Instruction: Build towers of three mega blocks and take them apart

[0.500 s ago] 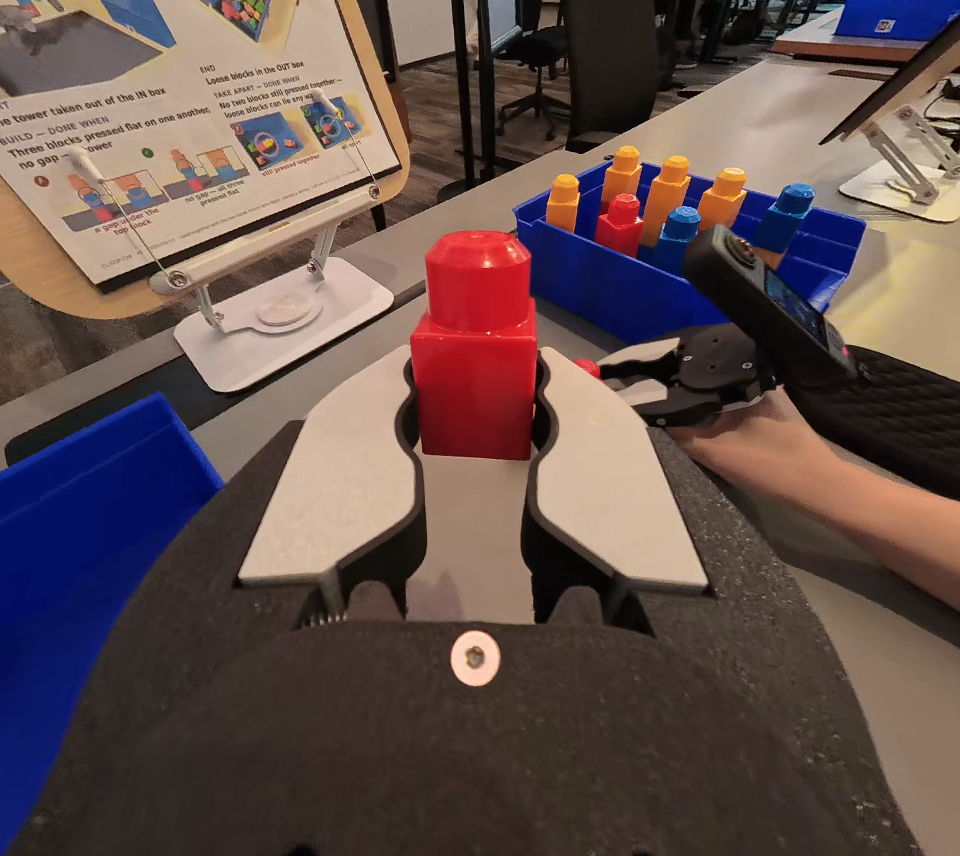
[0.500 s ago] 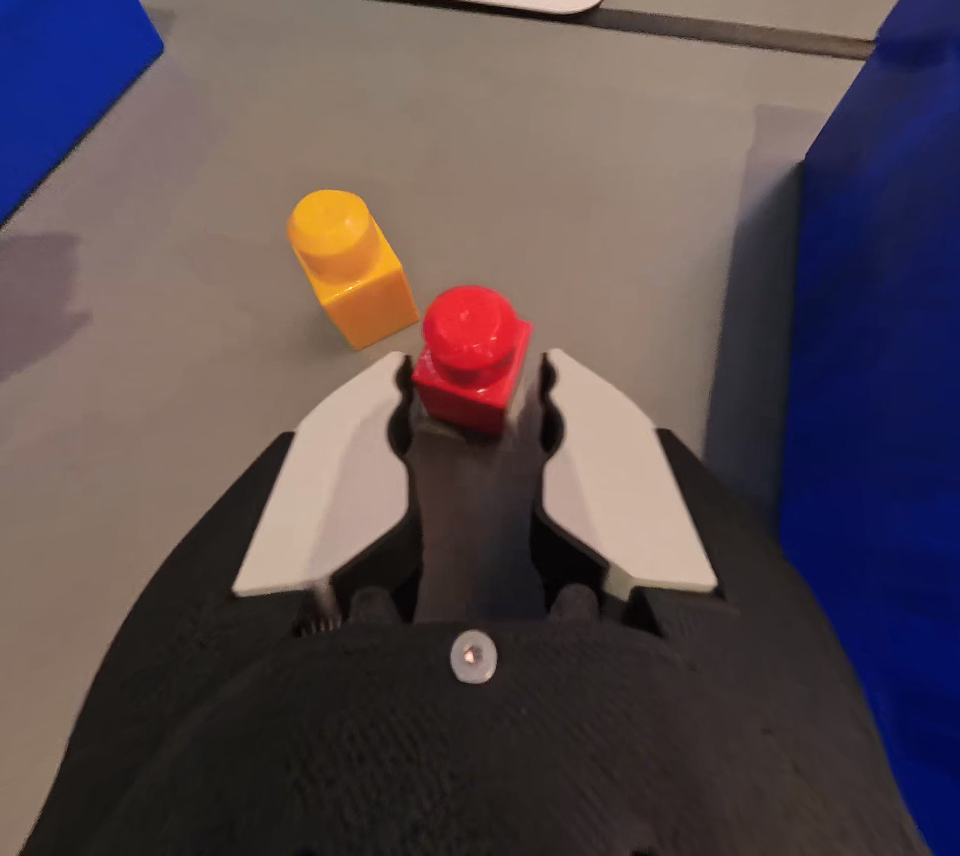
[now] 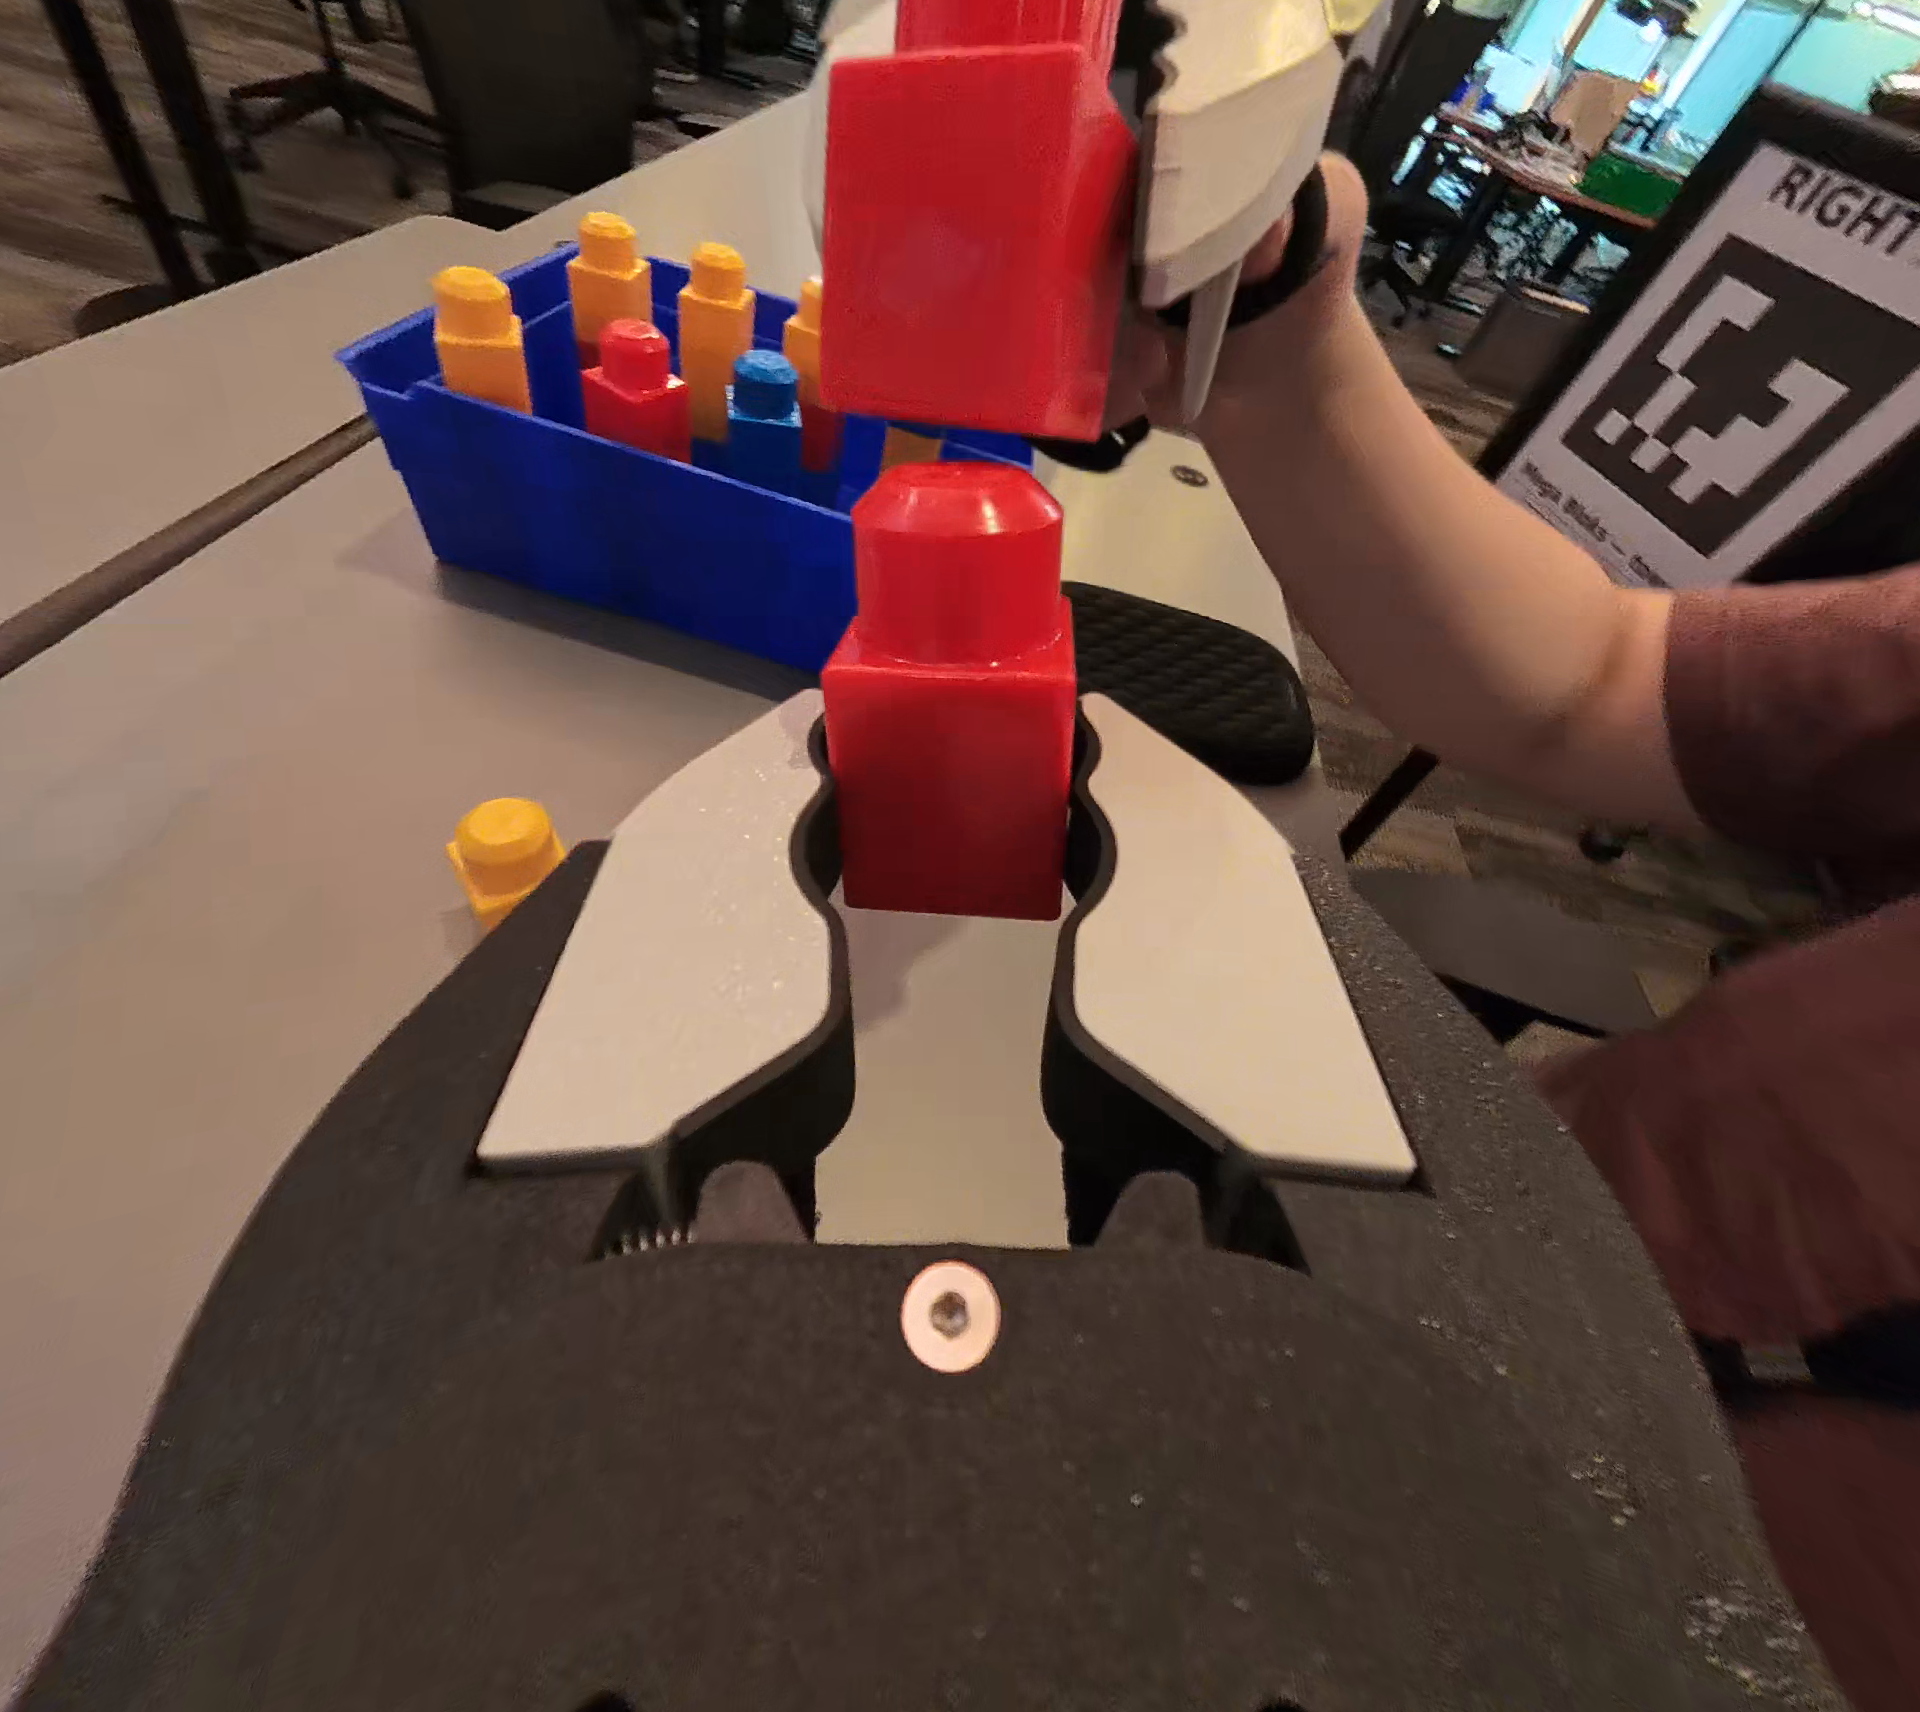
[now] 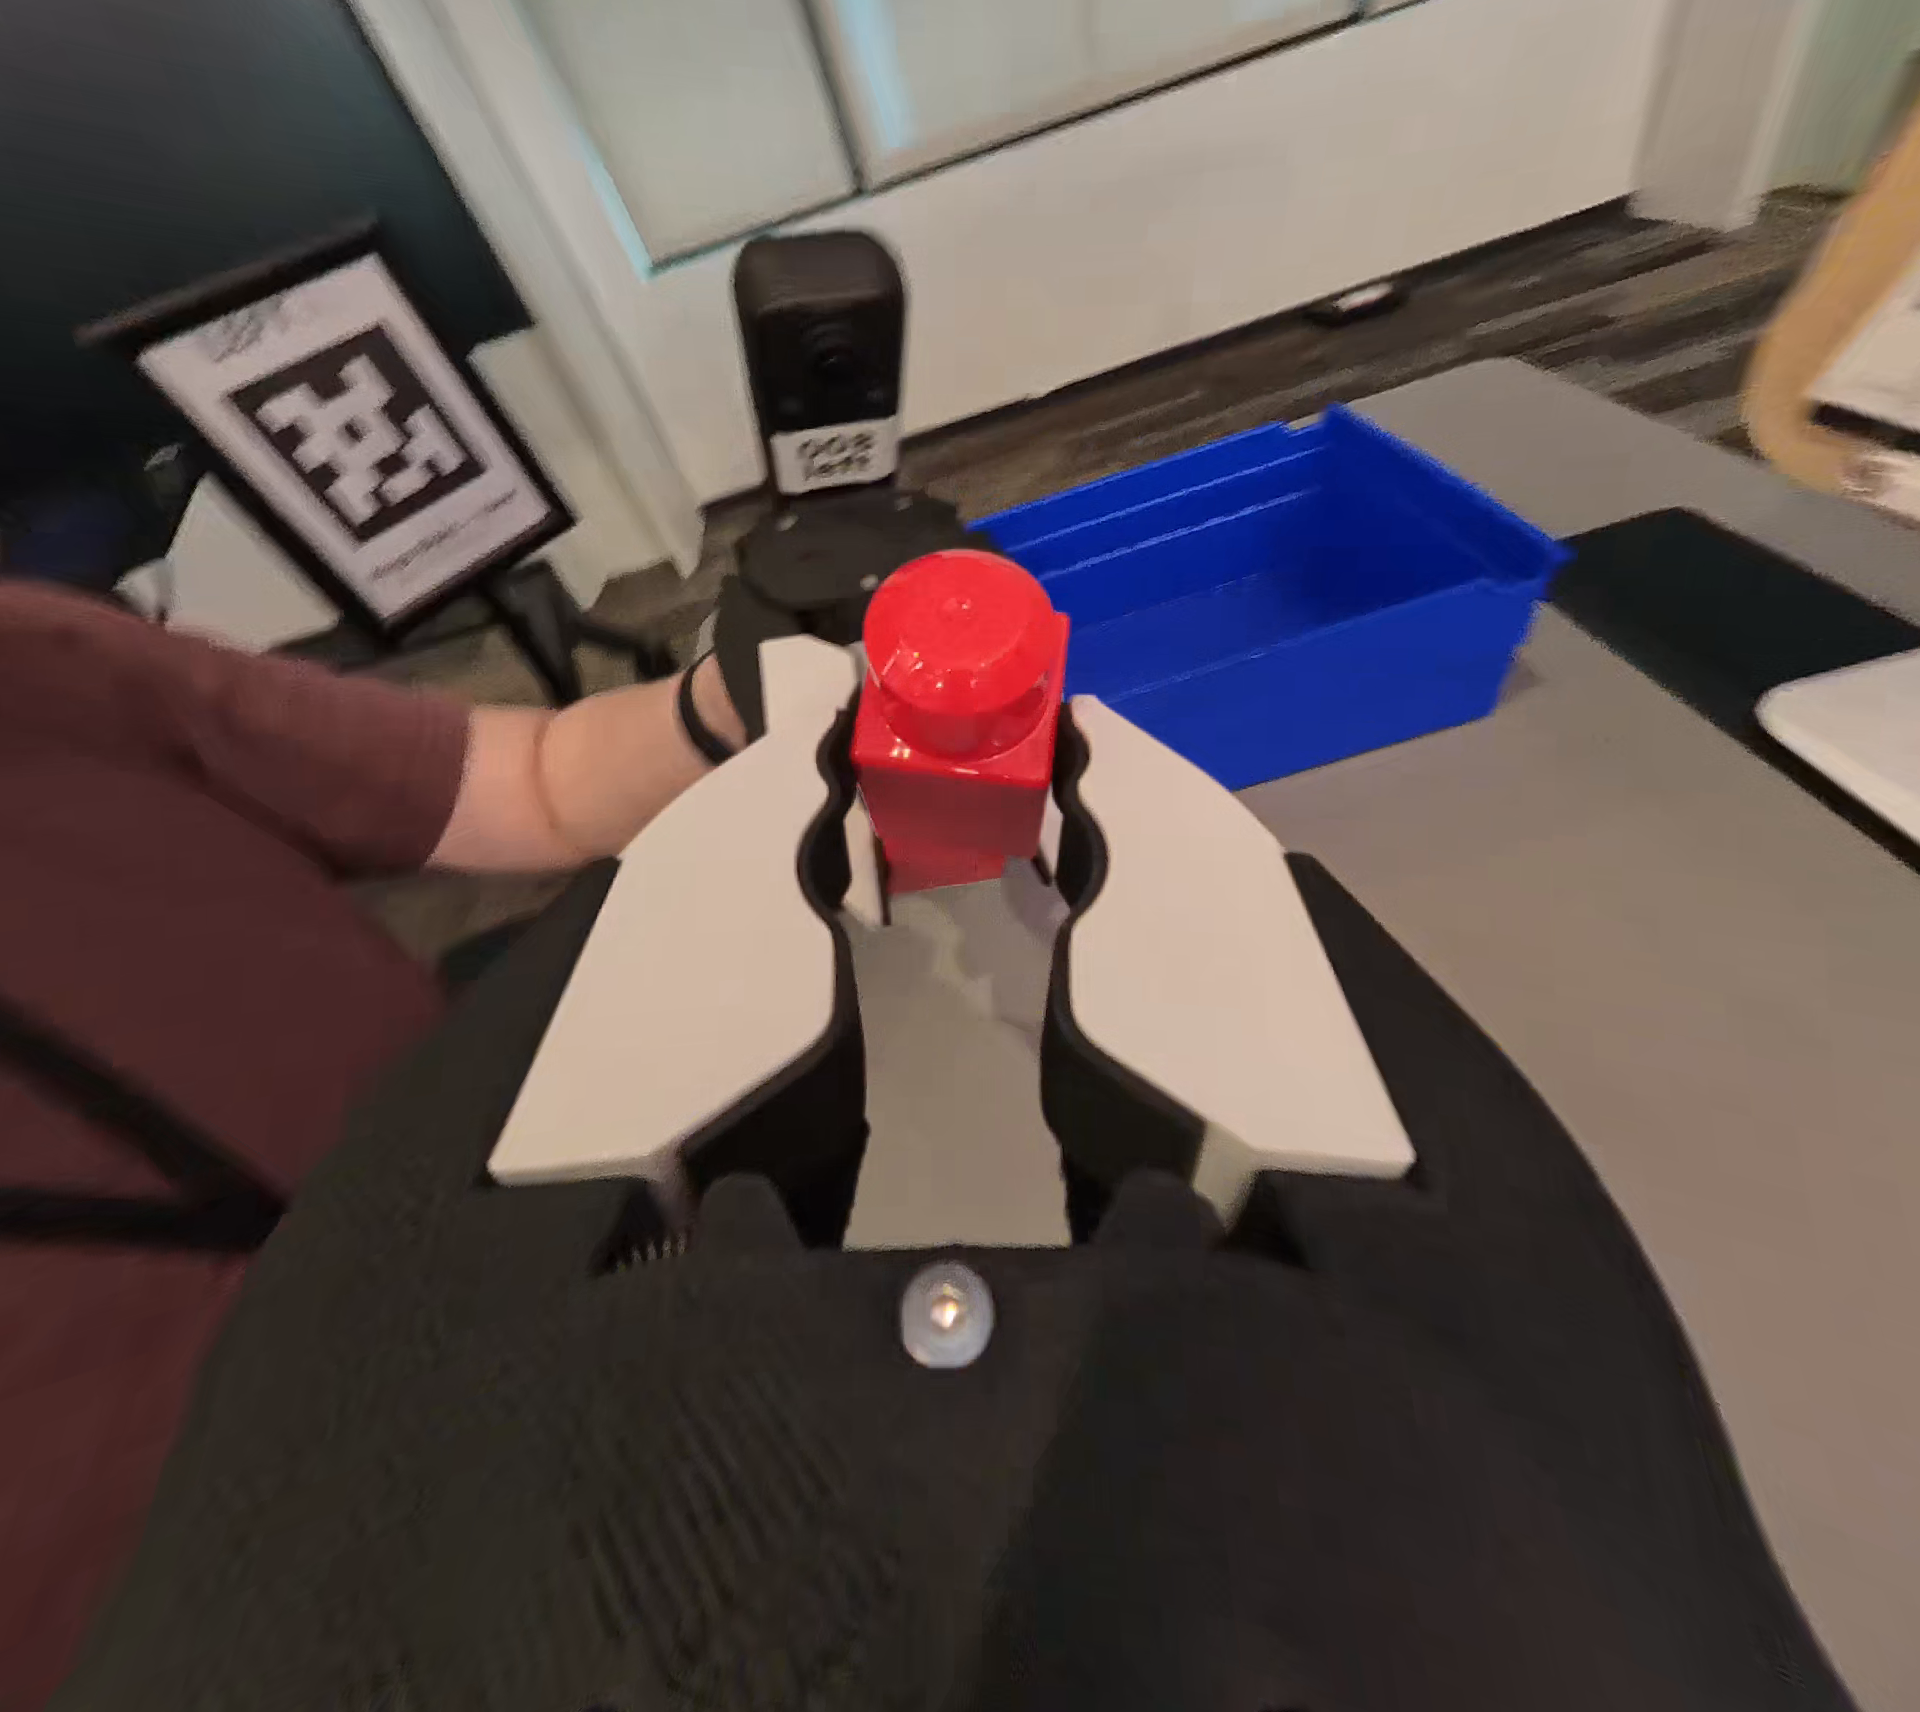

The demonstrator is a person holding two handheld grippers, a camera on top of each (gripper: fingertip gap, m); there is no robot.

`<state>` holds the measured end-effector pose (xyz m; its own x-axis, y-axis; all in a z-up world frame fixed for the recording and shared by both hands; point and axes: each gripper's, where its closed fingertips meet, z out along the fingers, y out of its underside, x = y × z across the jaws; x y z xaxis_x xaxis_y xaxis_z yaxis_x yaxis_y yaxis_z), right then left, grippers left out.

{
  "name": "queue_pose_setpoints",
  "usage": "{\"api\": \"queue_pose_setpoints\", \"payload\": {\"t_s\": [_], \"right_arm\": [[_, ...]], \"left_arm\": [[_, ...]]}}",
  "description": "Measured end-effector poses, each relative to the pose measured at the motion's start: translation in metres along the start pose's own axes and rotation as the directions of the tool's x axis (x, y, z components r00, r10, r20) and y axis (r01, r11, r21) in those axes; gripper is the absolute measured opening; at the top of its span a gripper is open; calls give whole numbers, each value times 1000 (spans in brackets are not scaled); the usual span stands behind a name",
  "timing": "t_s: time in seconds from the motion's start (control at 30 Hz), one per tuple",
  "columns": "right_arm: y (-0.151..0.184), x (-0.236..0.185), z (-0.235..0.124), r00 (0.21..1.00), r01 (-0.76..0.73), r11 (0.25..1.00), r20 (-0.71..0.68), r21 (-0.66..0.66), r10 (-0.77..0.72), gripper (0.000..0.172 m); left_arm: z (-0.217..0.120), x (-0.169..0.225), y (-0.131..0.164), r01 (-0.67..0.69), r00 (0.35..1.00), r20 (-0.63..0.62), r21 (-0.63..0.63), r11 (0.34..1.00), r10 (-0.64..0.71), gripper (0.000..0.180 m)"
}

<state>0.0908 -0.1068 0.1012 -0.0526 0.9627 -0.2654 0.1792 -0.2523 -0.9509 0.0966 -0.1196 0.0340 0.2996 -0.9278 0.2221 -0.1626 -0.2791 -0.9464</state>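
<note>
My left gripper (image 3: 951, 732) is shut on a red block (image 3: 951, 779) and holds it upright above the grey table (image 3: 260, 727). My right gripper (image 4: 951, 732) is shut on a second red block (image 4: 951, 748). In the left wrist view this second red block (image 3: 966, 228) hangs right above the first block's stud, a small gap between them, with a white finger (image 3: 1226, 135) of the right gripper on its right side. A yellow block (image 3: 504, 852) stands on the table to the left of my left gripper.
A blue bin (image 3: 582, 488) with several yellow, red and blue towers stands at the back left. An empty blue bin (image 4: 1299, 613) lies beyond the grippers in the right wrist view. A black pad (image 3: 1184, 675) and a marker sign (image 3: 1714, 374) stand to the right. Across from one pair of fingers to the other is roughly 7 cm.
My right gripper closed on the red block that stood on the table by the yellow one and lifted it above the left gripper's block. The left gripper swung right, still holding its block.
</note>
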Motion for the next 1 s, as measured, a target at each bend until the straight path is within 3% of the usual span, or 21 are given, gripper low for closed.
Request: {"api": "queue_pose_setpoints", "payload": {"t_s": [0.2, 0.3, 0.37, 0.7, 1.0], "right_arm": [[11, -21, 21, 988, 33, 979, 153, -200, -3, 36], [6, -29, 20, 981, 56, 978, 194, -203, -16, 36], [8, -27, 22, 986, 65, 973, 166, -222, -28, 37], [-1, -23, 18, 980, -108, 994, 170, 24, 103, 36], [14, -25, 15, 988, -57, 990, 134, -133, 75, 37]], "left_arm": [[0, 19, 5, -31, 996, -82, -101, 994, 22, 40], [-5, 34, -5, 72, 973, -215, -57, 996, -82, 40], [-5, 32, -3, 79, 974, -209, -68, 995, -92, 39], [-5, 30, -19, 114, 975, -195, 8, 993, -110, 39], [-2, 31, -9, 83, 979, -182, -67, 994, -94, 39]]}}
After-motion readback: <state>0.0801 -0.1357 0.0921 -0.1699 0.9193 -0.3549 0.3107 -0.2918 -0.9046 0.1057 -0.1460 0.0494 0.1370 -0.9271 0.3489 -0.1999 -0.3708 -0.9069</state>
